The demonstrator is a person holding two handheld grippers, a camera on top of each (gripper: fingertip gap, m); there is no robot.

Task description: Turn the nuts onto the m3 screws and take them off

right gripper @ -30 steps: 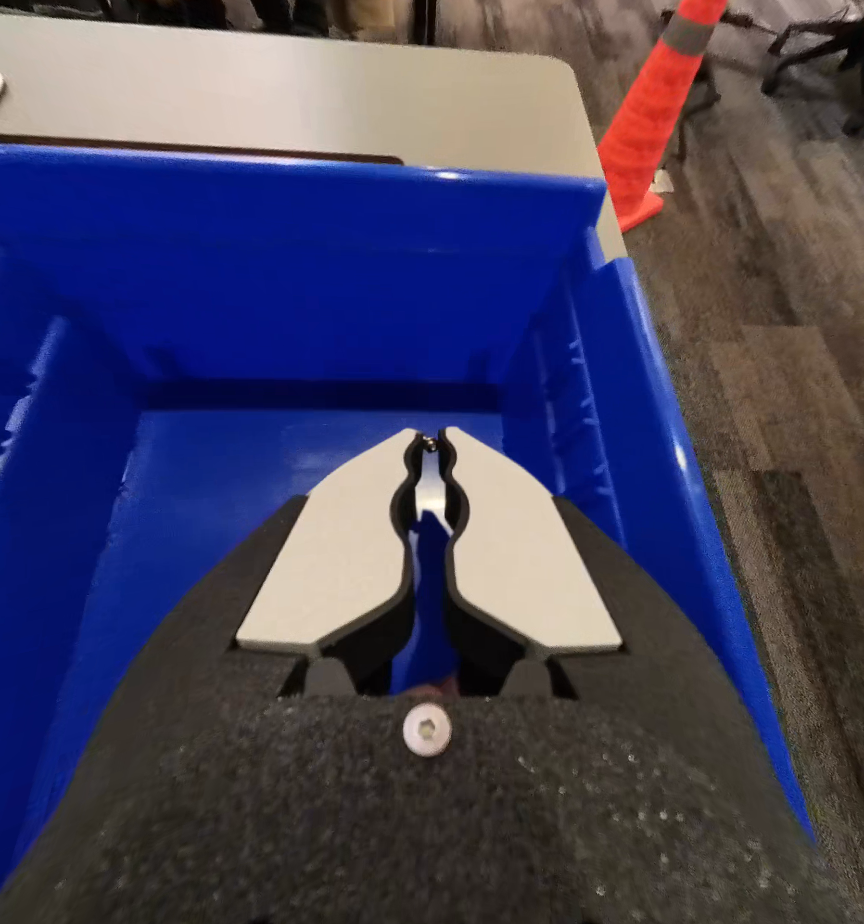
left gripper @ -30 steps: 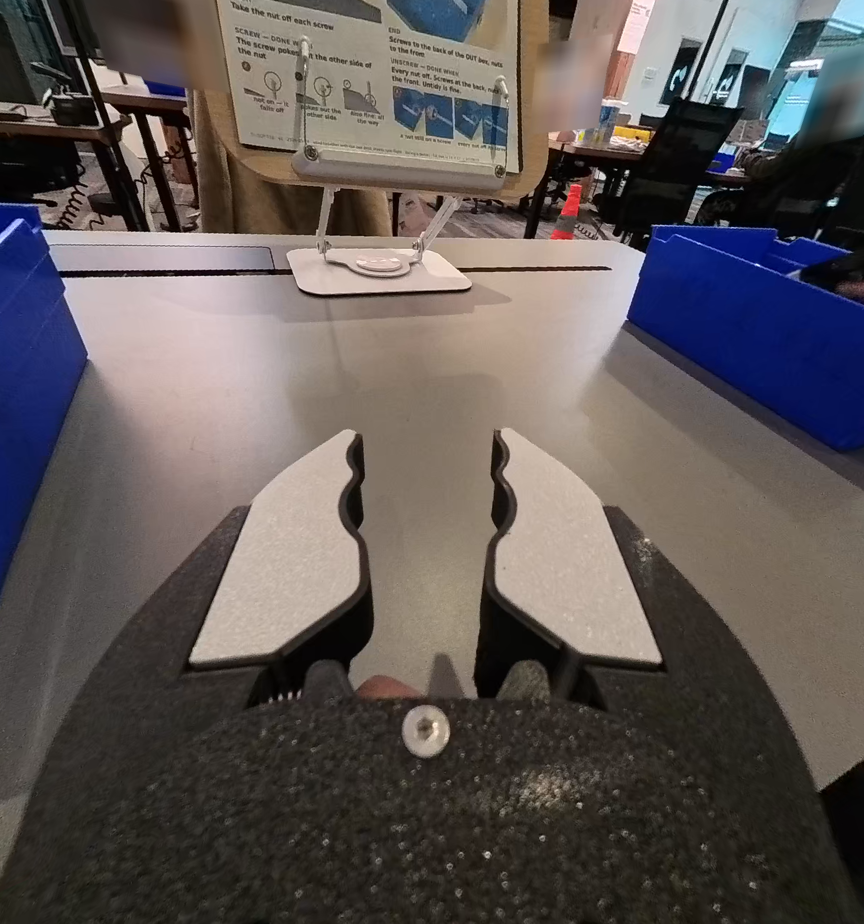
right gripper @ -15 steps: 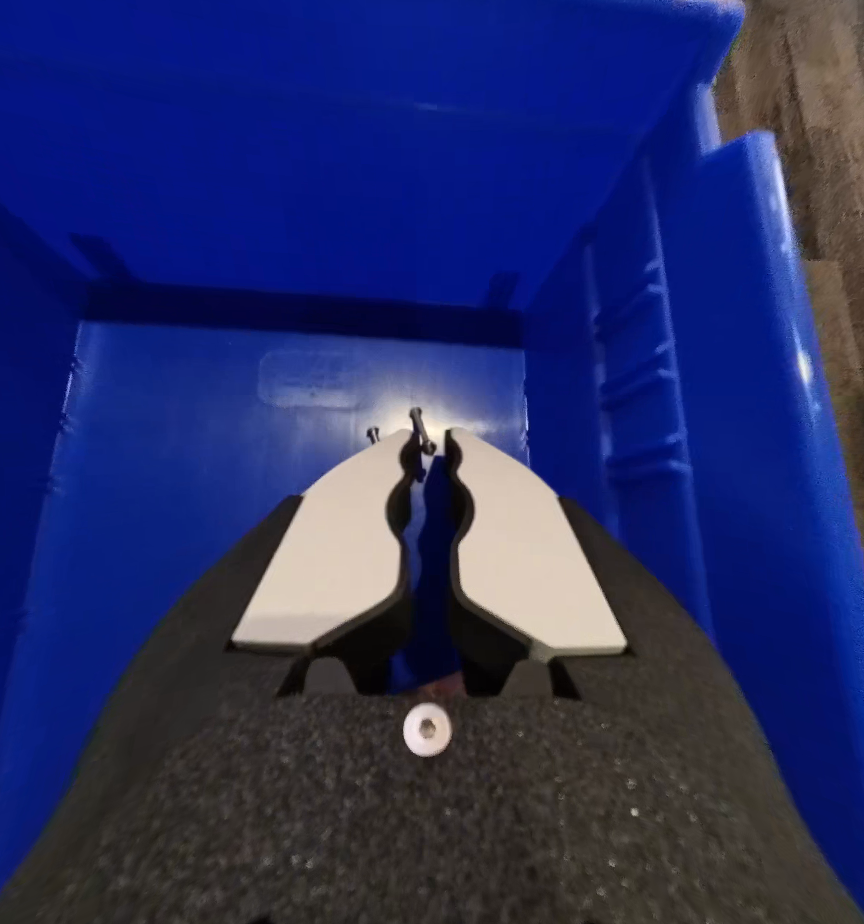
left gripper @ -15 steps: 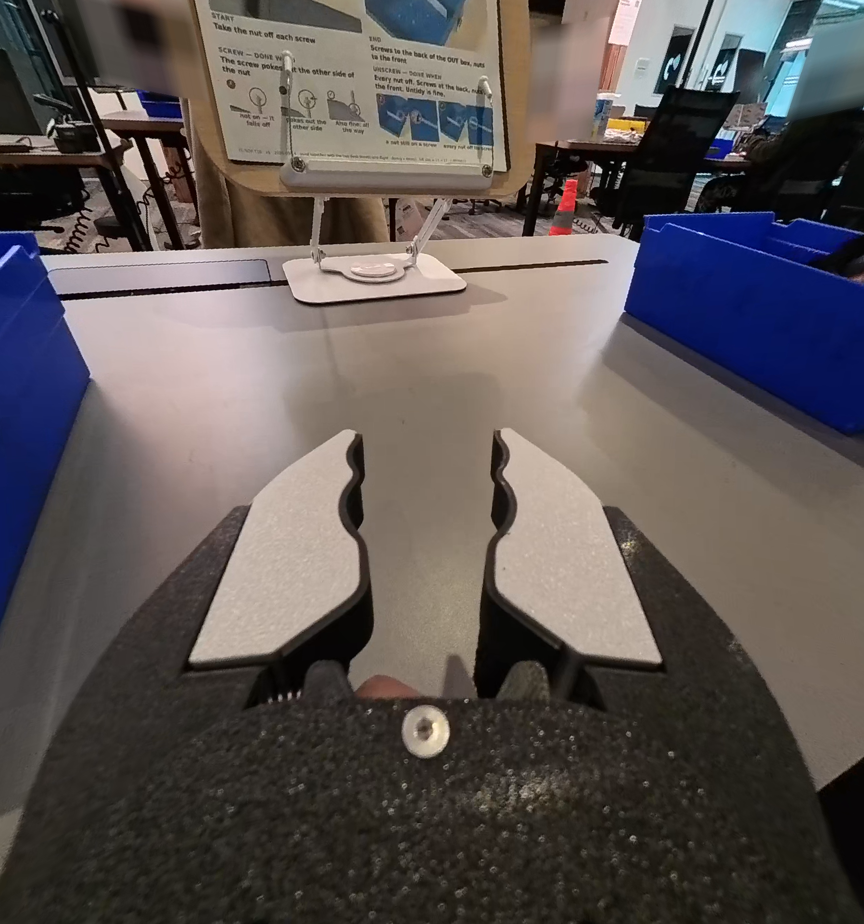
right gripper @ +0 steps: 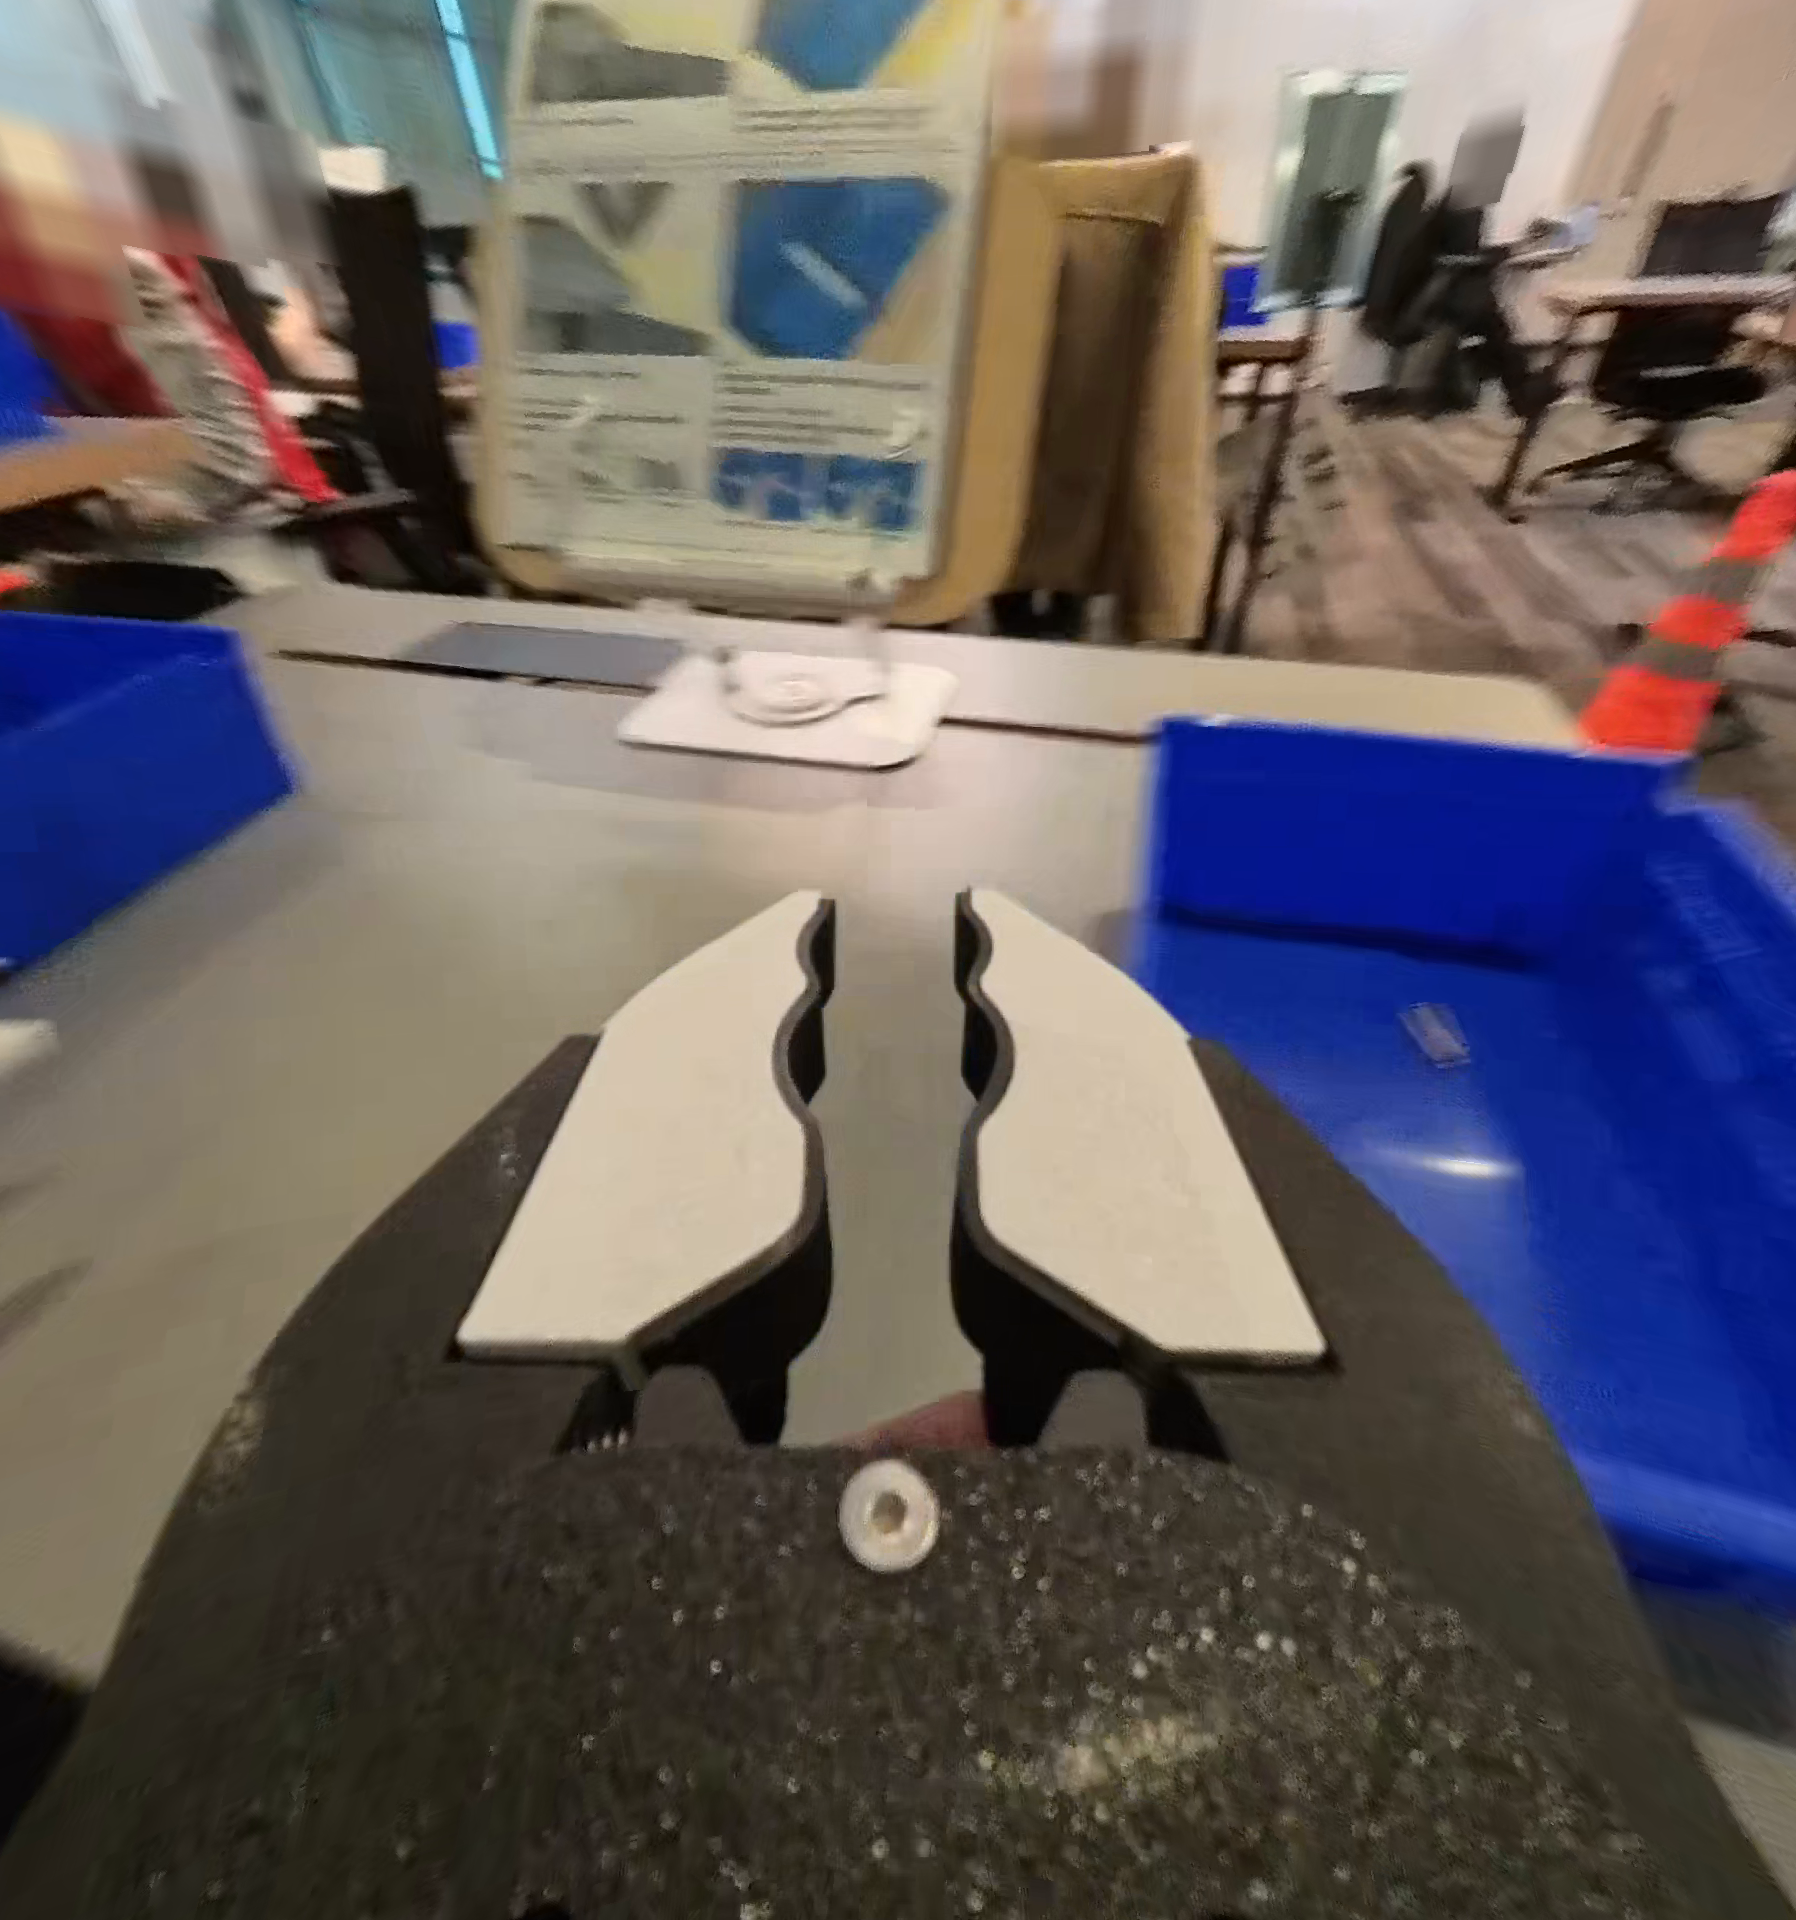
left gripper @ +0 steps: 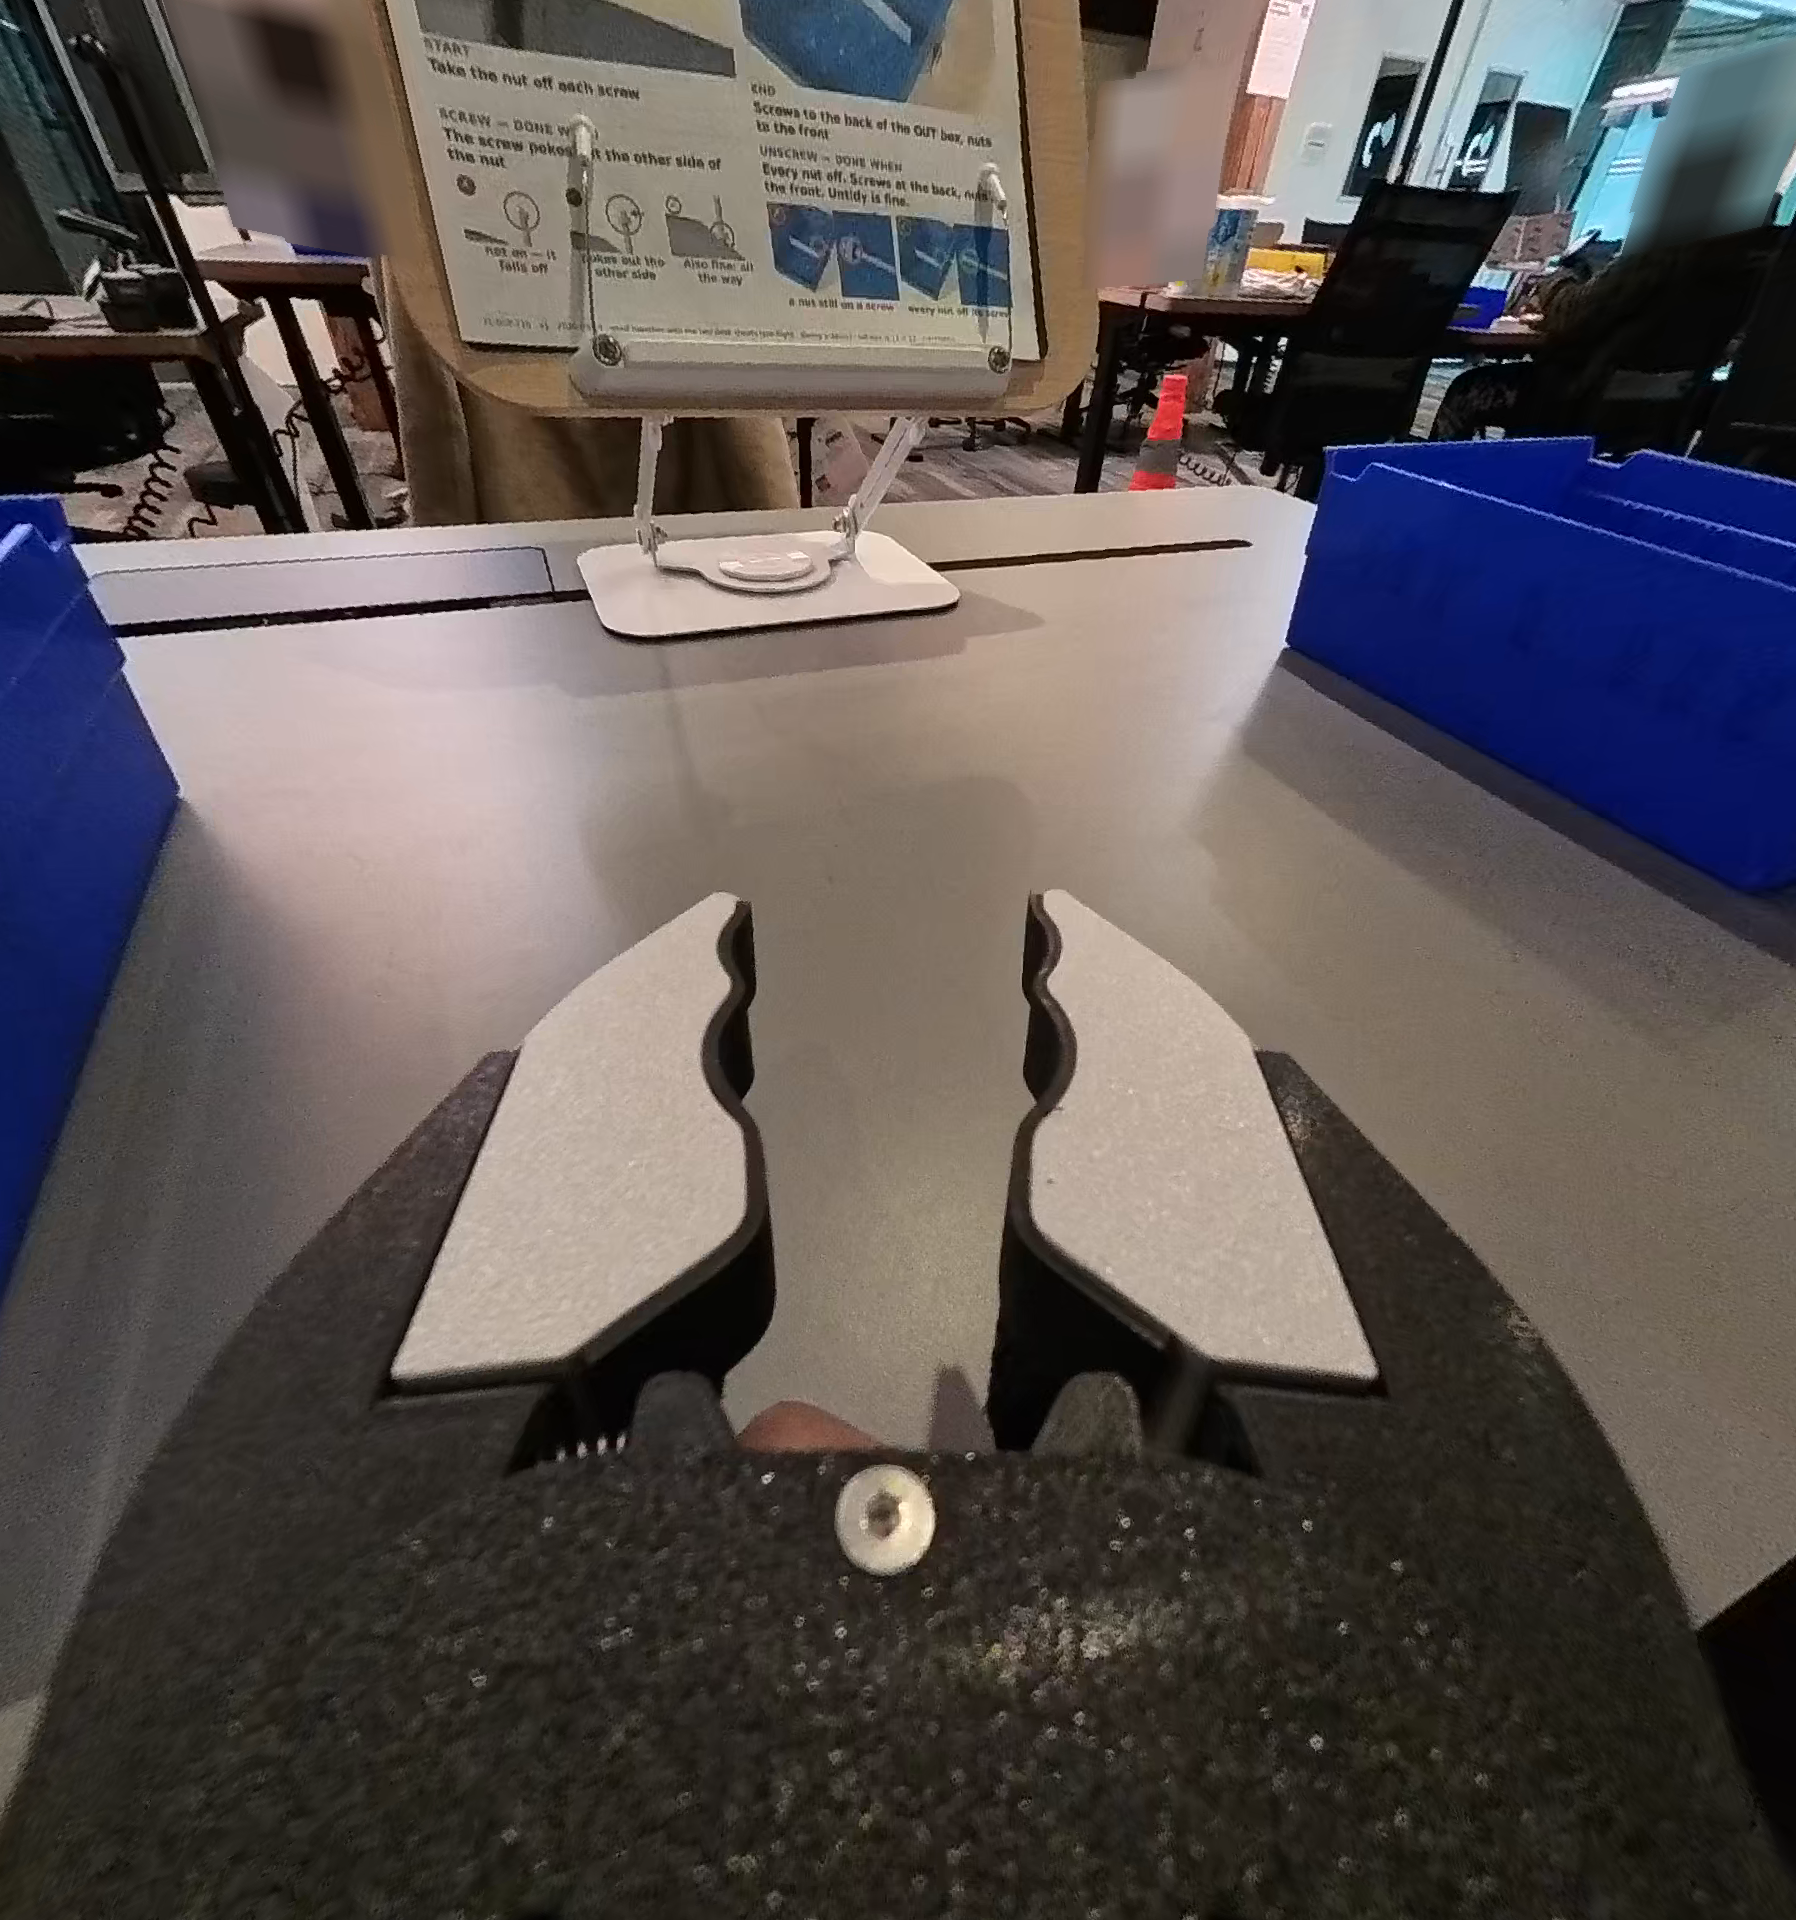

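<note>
Over the middle of the grey table (left gripper: 873, 790), the left gripper (left gripper: 886, 920) hangs with its jaws wide apart and nothing between them. Its fingers (left gripper: 603, 1164) are flat, pale grey, grainy plates with wavy black inner edges, set in a coarse black speckled body fastened by one bright socket-head bolt (left gripper: 885, 1524).

The right gripper (right gripper: 894, 909) is of the same build; its jaws stand apart by a narrower gap, also empty, above bare table beside the left wall of the blue plastic bin at the right edge (right gripper: 1496, 1195).

At the far edge of the table stands an instruction sheet on a tan board (left gripper: 728, 177), carried by a white metal stand with a flat rounded-rectangle base (left gripper: 769, 597). A second blue plastic bin (left gripper: 32, 790) sits at the left edge.

The left wrist view is sharp and shows the right-edge bin (left gripper: 1600, 665) only from outside, with its stepped rim. The right wrist view is motion-blurred but looks into that bin: smooth glossy floor, one small pale rectangular mark on it, kind not determinable. An orange traffic cone (right gripper: 1694, 623) stands on the floor beyond the table's far right corner.

No nuts or screws can be made out in either view.
</note>
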